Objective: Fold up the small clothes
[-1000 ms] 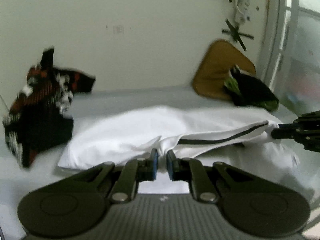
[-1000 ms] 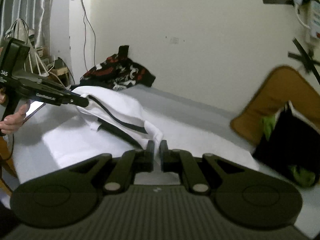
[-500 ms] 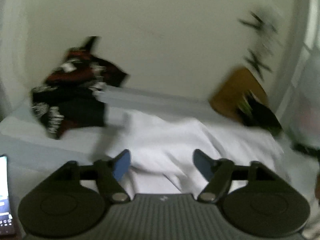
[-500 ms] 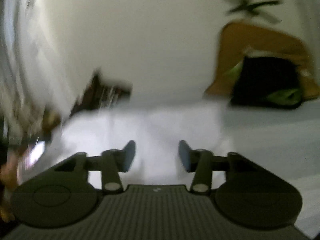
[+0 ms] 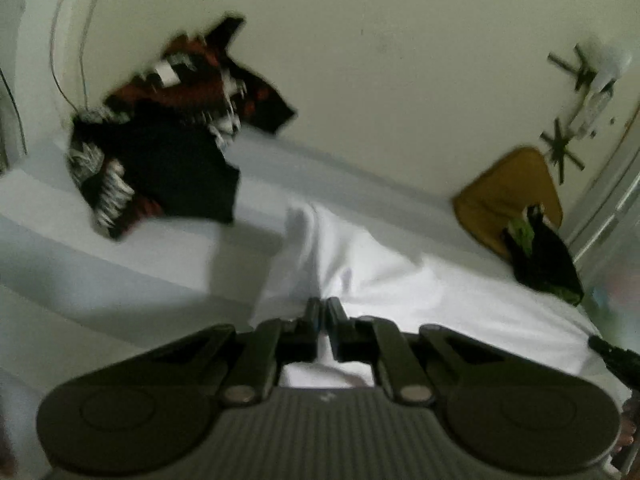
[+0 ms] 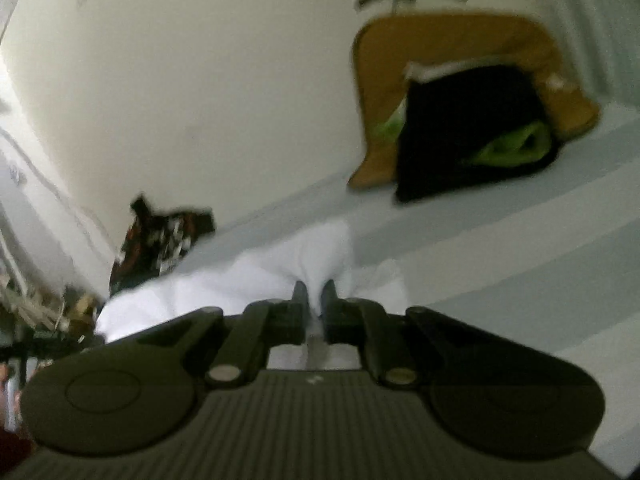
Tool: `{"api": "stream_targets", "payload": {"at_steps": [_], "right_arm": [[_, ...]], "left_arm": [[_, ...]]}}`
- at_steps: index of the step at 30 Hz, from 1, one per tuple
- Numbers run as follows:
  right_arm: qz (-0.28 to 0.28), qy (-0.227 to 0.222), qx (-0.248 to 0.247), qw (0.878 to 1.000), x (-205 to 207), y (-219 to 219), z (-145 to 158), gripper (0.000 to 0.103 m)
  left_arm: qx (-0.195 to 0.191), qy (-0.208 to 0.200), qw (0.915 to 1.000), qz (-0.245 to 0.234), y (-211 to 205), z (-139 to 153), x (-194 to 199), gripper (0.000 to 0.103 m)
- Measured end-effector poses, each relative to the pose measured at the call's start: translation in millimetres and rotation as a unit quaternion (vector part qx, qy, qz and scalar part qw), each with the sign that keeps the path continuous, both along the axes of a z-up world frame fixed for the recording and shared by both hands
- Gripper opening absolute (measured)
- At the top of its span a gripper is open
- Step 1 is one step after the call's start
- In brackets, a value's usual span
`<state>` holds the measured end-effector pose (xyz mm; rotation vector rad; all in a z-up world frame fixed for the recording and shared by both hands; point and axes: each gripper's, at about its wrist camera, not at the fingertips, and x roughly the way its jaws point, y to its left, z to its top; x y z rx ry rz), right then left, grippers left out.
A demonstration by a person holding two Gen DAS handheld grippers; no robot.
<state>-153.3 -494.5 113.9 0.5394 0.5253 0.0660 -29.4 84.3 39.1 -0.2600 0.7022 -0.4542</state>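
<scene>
While the white garment (image 5: 372, 276) lies spread over the pale striped bed (image 5: 120, 264), both claws pinch it: the left claw (image 5: 323, 312) is clamped on a bunched fold at its near edge, and the right claw (image 6: 314, 300) grips a raised fold the same way (both views are blurred). Off to one side against the wall sits a black, red and white patterned garment (image 5: 172, 156), and on the other a black and green piece (image 6: 472, 132) leans on a mustard cushion (image 6: 452, 40).
</scene>
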Motion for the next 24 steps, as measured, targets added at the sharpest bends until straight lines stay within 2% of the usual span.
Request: {"api": "stream_targets", "payload": {"at_steps": [2, 4, 5, 6, 7, 9, 11, 13, 15, 16, 17, 18, 19, 21, 22, 23, 24], "right_arm": [[-0.012, -0.001, -0.002, 1.0, -11, -8, -1, 0.009], [-0.008, 0.023, -0.029, 0.999, -5, -3, -14, 0.01], [-0.003, 0.047, -0.035, 0.998, 4, 1, -24, 0.013], [0.003, 0.073, -0.031, 0.997, 12, 5, -37, 0.017], [0.004, 0.083, -0.025, 0.996, 15, 5, -45, 0.017], [-0.007, 0.079, -0.036, 0.996, 16, 5, -40, 0.03], [-0.027, 0.042, -0.061, 0.997, 4, 2, -24, 0.046], [-0.044, 0.004, -0.092, 0.995, -5, 2, -3, 0.047], [-0.041, -0.014, -0.108, 0.993, 1, 5, 13, 0.047], [-0.031, -0.02, -0.111, 0.993, 9, 6, 15, 0.049], [-0.022, -0.023, -0.113, 0.993, 17, 7, 16, 0.056], [-0.016, -0.021, -0.115, 0.993, 25, 7, 16, 0.061], [-0.011, -0.016, -0.116, 0.993, 39, 8, 14, 0.072], [-0.004, 0.002, -0.113, 0.994, 65, 1, 0, 0.076], [-0.003, 0.023, -0.101, 0.995, 78, -4, -8, 0.075], [0.002, 0.044, -0.078, 0.996, 91, -11, -20, 0.066], [0.012, 0.059, -0.049, 0.997, 97, -15, -28, 0.05]], "left_arm": [[-0.003, 0.014, 0.9999, 0.003, 4, -5, 3, 0.005], [0.038, 0.032, 0.9987, 0.014, -7, -18, 15, 0.006], [0.063, 0.045, 0.9968, 0.019, -14, -28, 21, 0.01], [0.073, 0.058, 0.9955, 0.018, -17, -35, 24, 0.012], [0.073, 0.057, 0.9956, 0.018, -17, -36, 22, 0.014], [0.065, 0.041, 0.997, 0.013, -7, -25, 11, 0.019], [0.044, 0.01, 0.9986, 0.028, 9, -6, 2, 0.033], [0.031, -0.017, 0.9986, 0.04, 17, 11, 1, 0.04], [0.04, -0.034, 0.9975, 0.046, 13, 24, 13, 0.06], [0.044, -0.039, 0.9974, 0.042, 7, 27, 21, 0.079], [0.046, -0.043, 0.9977, 0.024, 0, 26, 33, 0.088], [0.047, -0.039, 0.9981, 0.013, -8, 24, 45, 0.088], [0.048, -0.025, 0.9984, 0.012, -13, 19, 61, 0.083], [0.036, 0.018, 0.9992, 0.0, -25, 7, 85, 0.05], [0.028, 0.035, 0.9988, -0.018, -29, 1, 94, 0.024], [0.028, 0.045, 0.9983, -0.024, -35, -4, 101, 0.018], [0.036, 0.038, 0.9986, -0.011, -39, -8, 102, 0.016]]}}
